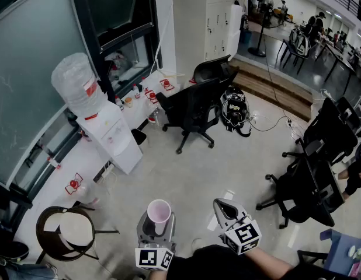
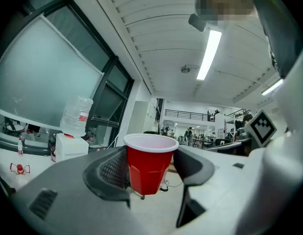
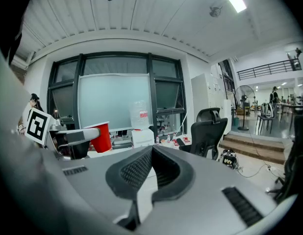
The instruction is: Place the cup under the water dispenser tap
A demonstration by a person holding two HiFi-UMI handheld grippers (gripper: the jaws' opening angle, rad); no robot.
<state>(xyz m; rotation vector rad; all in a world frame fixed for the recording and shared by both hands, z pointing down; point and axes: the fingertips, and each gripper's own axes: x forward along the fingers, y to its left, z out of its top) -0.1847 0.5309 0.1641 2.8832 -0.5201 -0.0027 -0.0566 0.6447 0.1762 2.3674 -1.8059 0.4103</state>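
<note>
A red cup [image 1: 159, 210], white inside and standing upright, was held clear of the floor [image 1: 227, 168] between the pads of the left gripper [image 2: 151, 173], whose jaws stood wide and pressed on the cup's sides just below the rim. The right gripper [image 1: 222, 205] hovered just beside it on the right, its jaws closed together with nothing between them. Both tools were held over the near edge of the floor, the marker cubes at their backs facing up toward the person carrying them, whose dark sleeve [image 1: 239, 264] showed at the bottom of the head view. The dispenser [image 1: 113, 139], a white cabinet with a clear bottle [image 1: 77, 85] upturned on top, stood at the left edge of the floor against a wall of frosted glass [image 1: 28, 86], well apart from the cup and beyond it. A low white ledge [image 1: 139, 107] ran along that wall on either side of the dispenser and carried a few small bottles and red items too small to tell apart. A black chair [image 1: 191, 111] stood to the right of the dispenser near the far end of the ledge, with a dark bag [image 1: 234, 111] on the floor just beside it. More black chairs [image 1: 312, 179] were grouped at the right edge of the floor, and a round stool [image 1: 66, 231] sat near the front left corner. In the far right corner a standing fan [image 1: 267, 7] and several people at desks could be seen, too distant for detail.
</note>
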